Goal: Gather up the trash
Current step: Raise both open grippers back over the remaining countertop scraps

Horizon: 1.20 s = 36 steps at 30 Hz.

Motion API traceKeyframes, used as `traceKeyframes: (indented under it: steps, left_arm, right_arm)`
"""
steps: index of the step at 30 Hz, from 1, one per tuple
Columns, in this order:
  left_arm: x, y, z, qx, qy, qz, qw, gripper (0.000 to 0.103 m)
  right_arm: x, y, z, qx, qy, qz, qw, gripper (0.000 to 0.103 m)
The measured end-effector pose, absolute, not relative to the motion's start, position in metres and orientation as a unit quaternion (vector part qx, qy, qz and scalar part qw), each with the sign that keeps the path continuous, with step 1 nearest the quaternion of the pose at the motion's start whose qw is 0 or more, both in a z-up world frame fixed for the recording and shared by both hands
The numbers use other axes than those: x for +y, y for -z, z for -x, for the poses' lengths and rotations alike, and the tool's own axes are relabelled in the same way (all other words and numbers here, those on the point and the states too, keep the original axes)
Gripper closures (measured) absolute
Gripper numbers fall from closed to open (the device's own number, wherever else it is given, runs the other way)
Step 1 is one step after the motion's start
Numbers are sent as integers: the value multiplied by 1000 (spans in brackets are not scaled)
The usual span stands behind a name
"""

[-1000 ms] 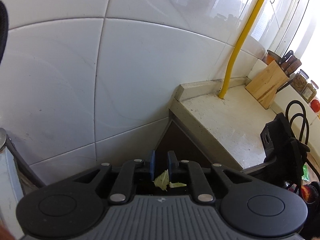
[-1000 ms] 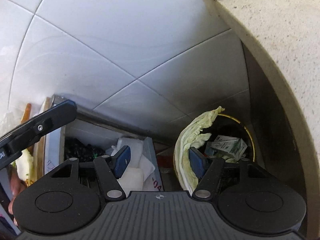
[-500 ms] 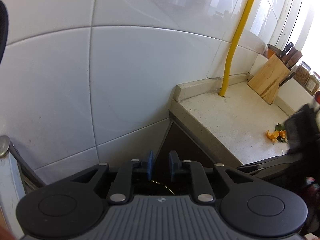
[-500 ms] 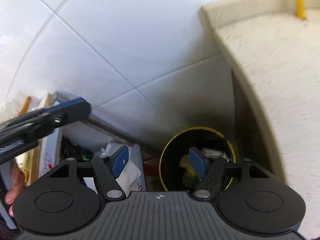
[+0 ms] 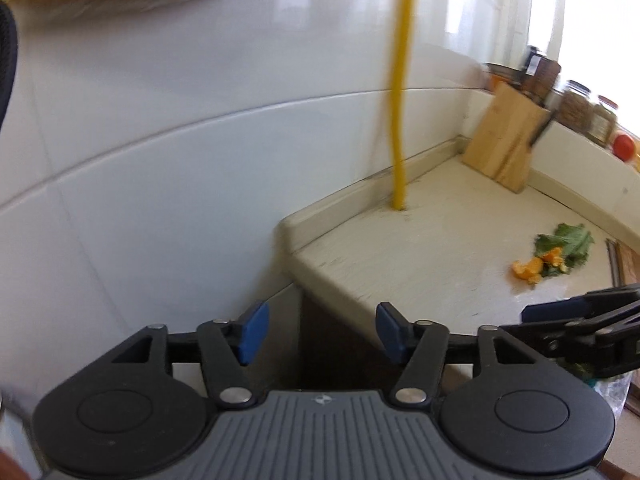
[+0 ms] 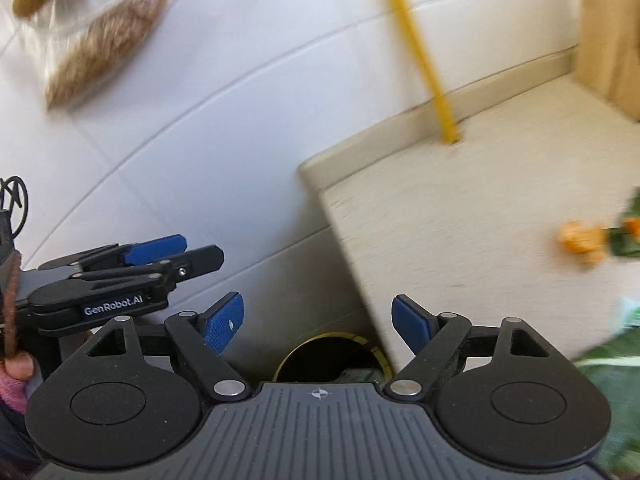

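Both grippers empty, jaws wide apart. Left gripper (image 5: pixel 318 332) hangs off the counter's (image 5: pixel 420 256) rounded corner, over the dark gap beside the tiled wall (image 5: pixel 160 140). Right gripper (image 6: pixel 318 322) sits above the yellow-rimmed bin (image 6: pixel 332 342), tucked against the counter edge. Orange peel (image 5: pixel 528 269) and green leaf (image 5: pixel 570 242) lie mid-counter, touching each other, well apart from the yellow pipe (image 5: pixel 399 120) and knife block (image 5: pixel 506 144). Bare counter between edge and scraps.

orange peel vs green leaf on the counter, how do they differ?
The orange peel is bright orange, in small curled lumps; the green leaf is dark green, flat and crinkled. The leaf spreads wider than the peel. The peel lies nearer the counter edge, the leaf behind it toward the back wall. Both lie loose on the counter, touching, not yet collected.
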<state>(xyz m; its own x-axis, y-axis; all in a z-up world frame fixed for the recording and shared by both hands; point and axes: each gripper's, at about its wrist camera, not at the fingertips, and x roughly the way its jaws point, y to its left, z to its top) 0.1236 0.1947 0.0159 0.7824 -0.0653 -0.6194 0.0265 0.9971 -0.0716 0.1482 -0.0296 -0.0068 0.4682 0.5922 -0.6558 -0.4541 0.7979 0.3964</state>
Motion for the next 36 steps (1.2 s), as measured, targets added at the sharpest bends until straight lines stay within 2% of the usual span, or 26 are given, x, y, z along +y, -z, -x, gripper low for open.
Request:
traceKeyframes:
  steps: [14,26,36]
  left_arm:
    - [89,-33,-162,313,147,-49,937,34]
    - [13,-28,-171,327,214,-99,915,32]
    - [-20,-21,-173,343,211,-105,909,31]
  right_arm:
    - [-130,-8,-128,363,-167,-121,909,14]
    - [-174,-10,-116,350,-101,-122,923,10]
    - [-200,-9,-119,350,-87,-130,924,10]
